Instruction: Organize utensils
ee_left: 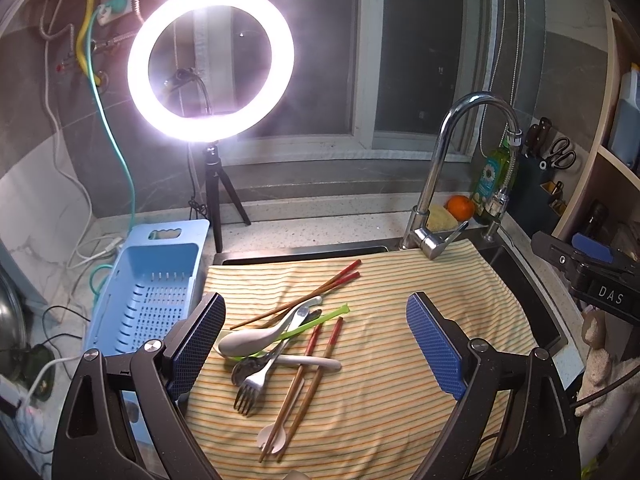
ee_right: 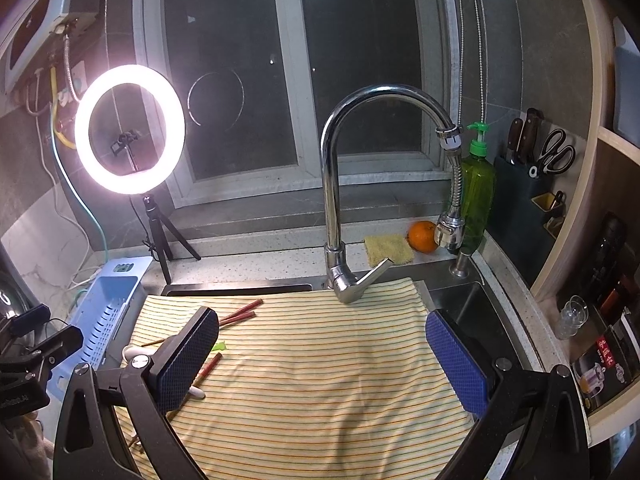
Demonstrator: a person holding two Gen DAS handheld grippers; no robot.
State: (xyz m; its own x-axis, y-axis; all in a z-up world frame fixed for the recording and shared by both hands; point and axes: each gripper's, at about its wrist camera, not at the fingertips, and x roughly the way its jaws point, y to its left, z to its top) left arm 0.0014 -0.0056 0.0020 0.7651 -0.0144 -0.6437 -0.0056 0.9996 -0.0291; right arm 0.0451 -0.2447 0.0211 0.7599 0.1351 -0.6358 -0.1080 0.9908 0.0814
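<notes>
Hovering over the striped cloth point(ee_left: 400, 360) with the left hand-held gripper point(ee_left: 316, 344) spread wide and gripping nothing; holding the right hand-held gripper point(ee_right: 320, 356) equally agape, off to the side; lying in a tangled heap mid-cloth: chopsticks point(ee_left: 312, 384), white spoon point(ee_left: 248, 338), fork point(ee_left: 256, 384); apparently just starting, nothing sorted yet; likely needing one utensil singled out, then carried to the blue basket point(ee_left: 152, 296) beside the cloth.

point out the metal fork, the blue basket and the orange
metal fork point(ee_left: 249, 390), left wrist view, on its tines
blue basket point(ee_left: 154, 300), left wrist view, on its slotted floor
orange point(ee_right: 422, 236), right wrist view, on its peel
</notes>
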